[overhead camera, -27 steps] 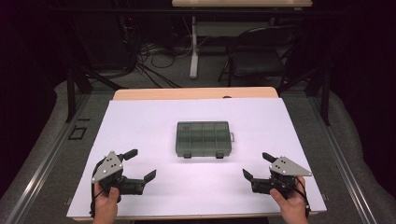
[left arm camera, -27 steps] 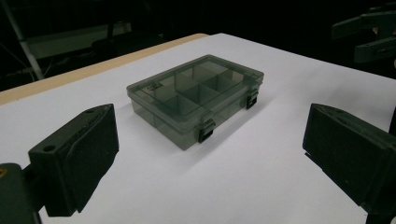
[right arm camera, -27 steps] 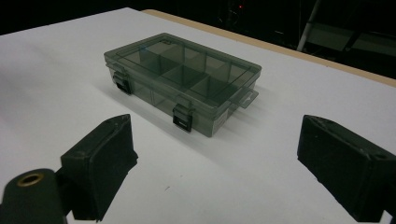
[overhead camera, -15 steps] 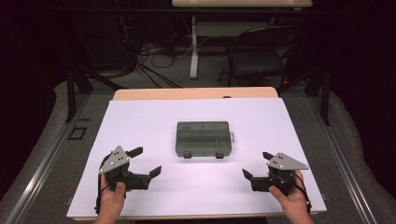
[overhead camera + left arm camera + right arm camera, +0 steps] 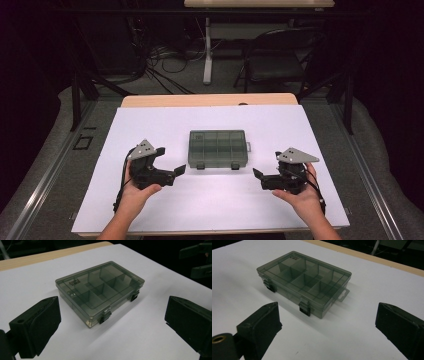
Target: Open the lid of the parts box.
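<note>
A smoky translucent compartment box (image 5: 218, 149) lies flat in the middle of the white table top, lid down. Its two black latches (image 5: 216, 166) face the person. Through the lid its compartments look empty in the left gripper view (image 5: 100, 290) and the right gripper view (image 5: 304, 280). My left gripper (image 5: 170, 160) hovers just left of the box's near corner, jaws wide apart with nothing between them. My right gripper (image 5: 267, 166) hovers off the box's near right corner, jaws equally spread and empty. Both point inward at the box without touching it.
The white sheet (image 5: 210, 200) covers the table, with a wooden strip (image 5: 210, 100) along the far edge. Beyond it stand a dark chair (image 5: 280, 65) and a tangle of cables (image 5: 165, 65) on the floor. Metal rails run along both sides.
The left gripper has moved right and away from the person, closer to the box. The right gripper has shifted a little forward and left toward it. Jaws stay spread.
</note>
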Demonstrator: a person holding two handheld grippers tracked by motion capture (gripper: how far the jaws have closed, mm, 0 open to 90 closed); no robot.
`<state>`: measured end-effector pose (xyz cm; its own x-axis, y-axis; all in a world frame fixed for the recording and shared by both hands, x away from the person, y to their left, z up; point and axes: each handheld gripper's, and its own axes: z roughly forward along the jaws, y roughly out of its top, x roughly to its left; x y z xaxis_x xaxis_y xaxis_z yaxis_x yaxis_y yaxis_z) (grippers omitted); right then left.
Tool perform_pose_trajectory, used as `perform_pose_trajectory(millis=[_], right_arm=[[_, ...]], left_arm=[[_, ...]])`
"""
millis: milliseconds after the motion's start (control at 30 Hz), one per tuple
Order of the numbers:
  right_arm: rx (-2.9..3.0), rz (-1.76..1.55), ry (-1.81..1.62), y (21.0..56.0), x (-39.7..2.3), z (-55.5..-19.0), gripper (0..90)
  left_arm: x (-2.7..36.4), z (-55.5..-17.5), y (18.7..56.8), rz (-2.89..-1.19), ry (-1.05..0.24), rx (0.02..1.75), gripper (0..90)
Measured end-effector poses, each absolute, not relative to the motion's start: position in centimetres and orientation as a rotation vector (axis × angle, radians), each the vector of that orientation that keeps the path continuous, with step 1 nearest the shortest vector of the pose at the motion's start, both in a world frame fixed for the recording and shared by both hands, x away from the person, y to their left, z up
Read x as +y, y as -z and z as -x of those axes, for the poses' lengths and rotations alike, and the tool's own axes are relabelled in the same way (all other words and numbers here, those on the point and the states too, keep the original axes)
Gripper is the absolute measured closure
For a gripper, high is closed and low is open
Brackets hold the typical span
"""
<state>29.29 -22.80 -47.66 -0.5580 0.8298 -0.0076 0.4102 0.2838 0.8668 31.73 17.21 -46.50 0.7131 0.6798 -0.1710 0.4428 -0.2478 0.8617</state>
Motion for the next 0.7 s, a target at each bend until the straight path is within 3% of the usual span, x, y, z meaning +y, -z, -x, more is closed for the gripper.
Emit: perform_pose_trajectory(millis=[267, 467, 700], right_arm=[[2.114, -1.096, -1.201, 47.2, -21.1, -31.3, 7.2], [2.087, -1.087, -1.184, 46.8, -20.1, -32.5, 14.3], [2.088, -1.1, -1.174, 47.2, -19.7, -33.4, 15.8]], left_arm=[[15.8, -33.7, 46.1, -1.923, -0.295, 0.888, 0.5], [14.9, -34.7, 46.1, -1.933, -0.308, 0.899, 2.2], [14.3, -35.7, 46.9, -1.943, -0.32, 0.91, 17.1]])
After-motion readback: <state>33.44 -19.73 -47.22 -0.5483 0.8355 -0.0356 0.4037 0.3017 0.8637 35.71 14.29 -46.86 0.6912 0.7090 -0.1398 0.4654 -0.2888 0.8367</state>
